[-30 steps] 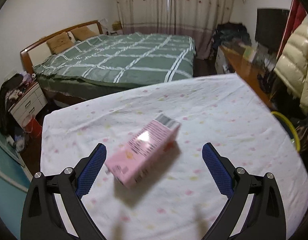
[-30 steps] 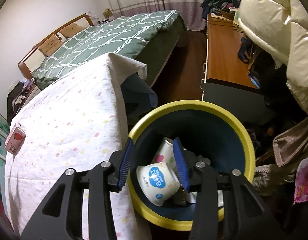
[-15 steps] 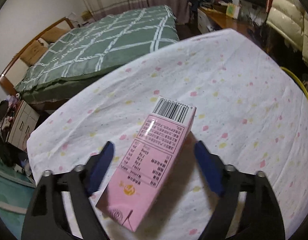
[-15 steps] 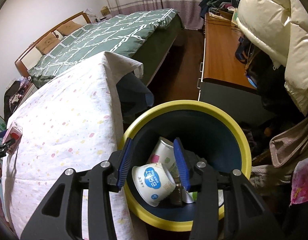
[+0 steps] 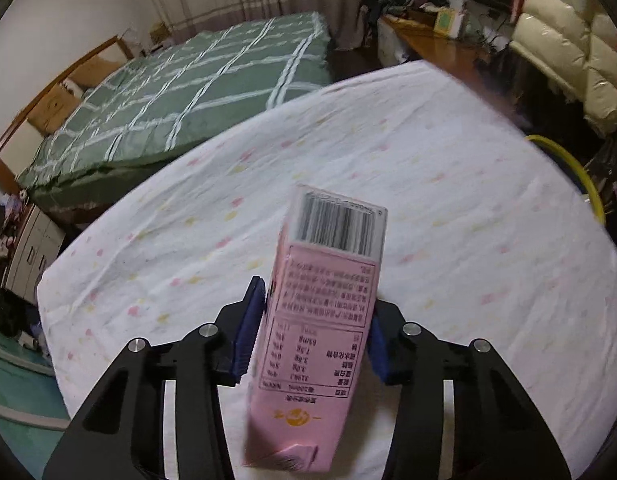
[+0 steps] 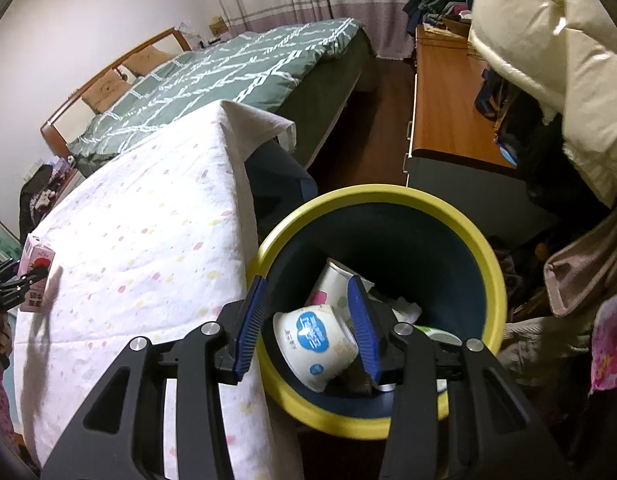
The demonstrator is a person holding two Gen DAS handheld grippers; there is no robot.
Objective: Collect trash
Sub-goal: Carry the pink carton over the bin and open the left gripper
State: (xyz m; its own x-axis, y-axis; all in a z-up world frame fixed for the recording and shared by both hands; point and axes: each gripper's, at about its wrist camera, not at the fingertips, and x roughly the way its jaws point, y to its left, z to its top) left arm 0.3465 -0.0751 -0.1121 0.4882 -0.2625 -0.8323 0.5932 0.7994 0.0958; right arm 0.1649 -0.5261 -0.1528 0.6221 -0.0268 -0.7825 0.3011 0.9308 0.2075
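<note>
Your left claw (image 5: pixel 314 334) has just been closing and now pinches the pink carton (image 5: pixel 320 344) above the worktop (image 5: pixel 448 200). Your right claw (image 6: pixel 310 326) hangs part open, empty, over the bin (image 6: pixel 484 256) of cups (image 6: pixel 312 340).

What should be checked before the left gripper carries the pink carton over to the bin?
1. Pink carton sits between the left gripper pads, whose jaws have just been closing: ok.
2. Pads firmly pressing both carton sides: cannot tell; the far pad is mostly hidden behind the carton.
3. Carton clear of the spotted cloth: cannot tell; its lower end is blurred.
4. Yellow-rimmed bin open at the top, with room above the paper cups: ok.
5. Right gripper out of the drop path: not ok; it hangs empty over the bin mouth.
</note>
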